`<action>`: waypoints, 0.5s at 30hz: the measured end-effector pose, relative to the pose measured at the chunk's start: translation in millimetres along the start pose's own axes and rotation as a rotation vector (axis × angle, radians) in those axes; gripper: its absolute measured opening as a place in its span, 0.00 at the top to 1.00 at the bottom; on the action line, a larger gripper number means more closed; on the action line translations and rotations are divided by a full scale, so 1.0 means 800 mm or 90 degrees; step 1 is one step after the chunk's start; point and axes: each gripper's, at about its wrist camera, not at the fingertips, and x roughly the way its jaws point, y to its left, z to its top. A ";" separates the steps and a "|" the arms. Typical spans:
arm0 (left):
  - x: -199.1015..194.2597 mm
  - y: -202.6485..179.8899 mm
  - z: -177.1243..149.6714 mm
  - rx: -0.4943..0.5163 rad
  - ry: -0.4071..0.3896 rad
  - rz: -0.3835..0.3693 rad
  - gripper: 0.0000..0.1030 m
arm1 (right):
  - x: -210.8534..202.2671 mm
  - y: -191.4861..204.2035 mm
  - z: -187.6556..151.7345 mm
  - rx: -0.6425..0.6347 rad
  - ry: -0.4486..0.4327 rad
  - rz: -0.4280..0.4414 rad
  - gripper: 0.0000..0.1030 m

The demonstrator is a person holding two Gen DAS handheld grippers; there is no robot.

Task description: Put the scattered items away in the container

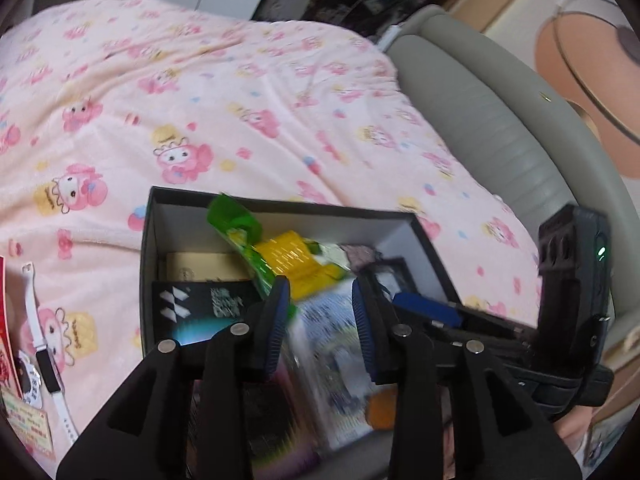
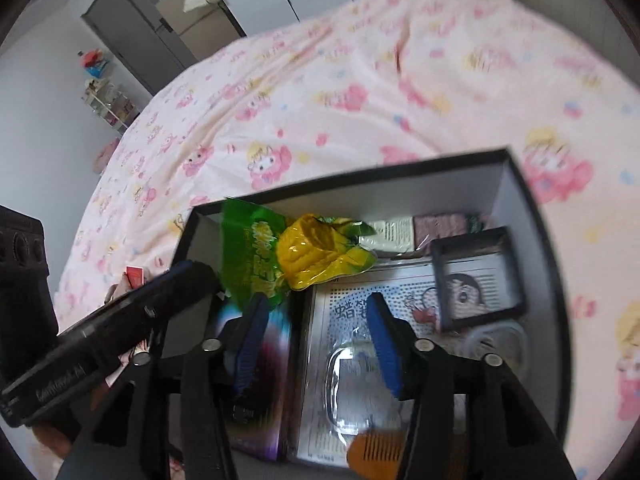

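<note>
left gripper jaws apart, holding nothing, over black box, right gripper likewise spread and empty, above blister pack

pink quilt carries black box, white watch.

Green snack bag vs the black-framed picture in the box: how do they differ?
The green snack bag is crinkly, glossy plastic; the black-framed picture is rigid and square. The bag leans up at the box's left wall, poking above the rim; the picture lies lower on the right, on a printed sheet. Both are inside the box.
</note>
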 end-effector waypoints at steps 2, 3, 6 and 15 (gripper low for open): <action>-0.018 -0.015 -0.011 0.020 -0.009 -0.004 0.68 | -0.027 0.012 -0.013 -0.018 -0.037 -0.031 0.49; -0.027 -0.021 -0.016 0.030 -0.013 -0.004 0.68 | -0.038 0.018 -0.020 -0.027 -0.053 -0.048 0.49; -0.058 -0.038 -0.037 0.047 -0.019 -0.029 0.67 | -0.073 0.032 -0.044 -0.047 -0.091 -0.066 0.49; -0.138 -0.053 -0.101 0.063 0.003 -0.027 0.64 | -0.135 0.089 -0.116 -0.104 -0.124 -0.076 0.49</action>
